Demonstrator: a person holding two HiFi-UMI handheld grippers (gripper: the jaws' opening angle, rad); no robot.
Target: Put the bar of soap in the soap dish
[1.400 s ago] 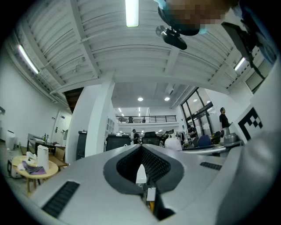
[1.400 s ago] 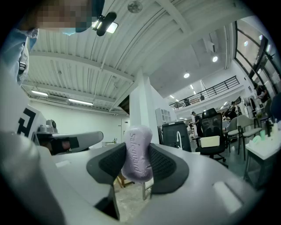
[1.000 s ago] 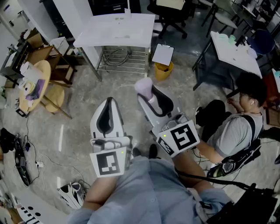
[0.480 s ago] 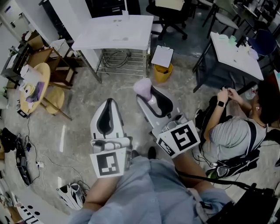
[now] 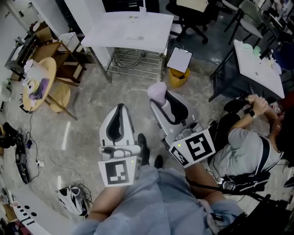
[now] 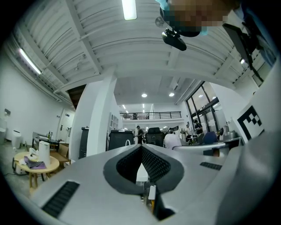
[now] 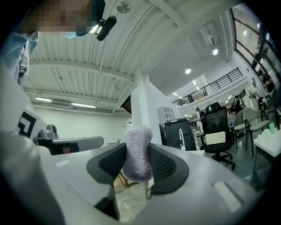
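A lilac bar of soap (image 5: 157, 90) stands upright between the pads of my right gripper (image 5: 161, 98), which is shut on it. The right gripper view shows the embossed bar (image 7: 137, 160) pinched at the tips of the right gripper (image 7: 138, 147). My left gripper (image 5: 120, 107) hangs beside it, to the left, shut with nothing in it; its pads meet at the tip in the left gripper view (image 6: 141, 149). Both are held over the marble floor, short of a white table (image 5: 128, 32) with a faucet (image 5: 144, 7) at its far edge. I cannot make out a soap dish.
A yellow bin (image 5: 177, 77) with a clipboard (image 5: 179, 59) over it stands right of the table. A person (image 5: 243, 147) sits on the floor at right. A round wooden table (image 5: 39, 85) and cables lie at left. A second white table (image 5: 259, 62) is at far right.
Both grippers have come forward toward the white table, the soap still gripped. My shoes now show below them. The seated person has raised both hands.
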